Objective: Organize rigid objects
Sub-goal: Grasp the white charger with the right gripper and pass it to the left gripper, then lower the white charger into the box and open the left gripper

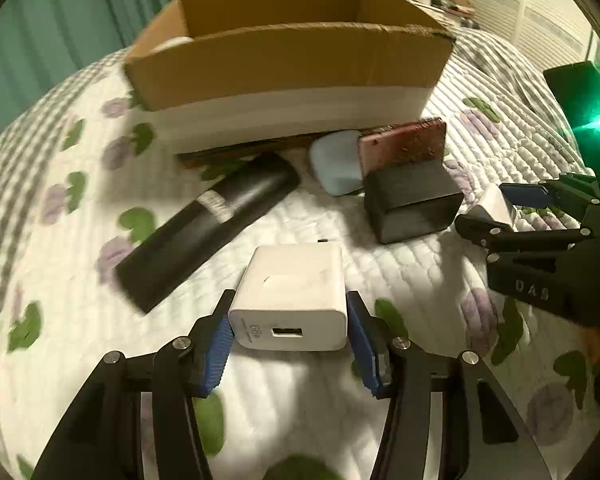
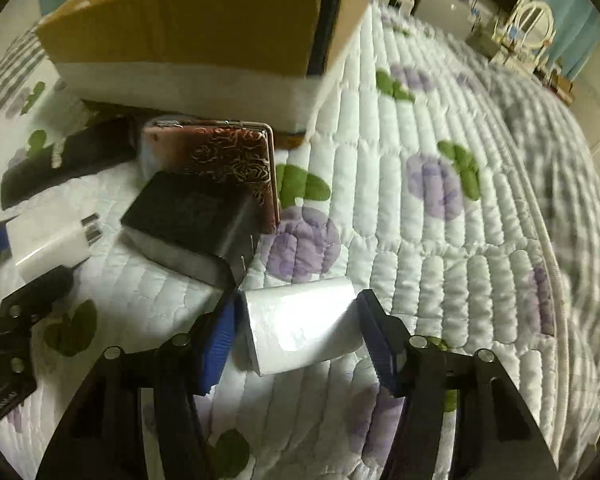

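My left gripper (image 1: 290, 320) is shut on a white USB charger (image 1: 292, 304), its blue pads against both sides, on the quilt. My right gripper (image 2: 296, 320) is shut on a small white block (image 2: 300, 324); it also shows in the left wrist view (image 1: 496, 204). A black charger (image 1: 412, 200) (image 2: 192, 220), a pink patterned case (image 1: 404, 146) (image 2: 228, 156), a pale blue case (image 1: 336, 162) and a long black case (image 1: 208, 224) lie on the quilt in front of an open cardboard box (image 1: 284, 64) (image 2: 204, 20).
The flowered white quilt (image 2: 440, 240) stretches to the right. Teal curtains (image 1: 40, 40) hang behind the box. Furniture and clutter stand at the far back (image 2: 520, 28).
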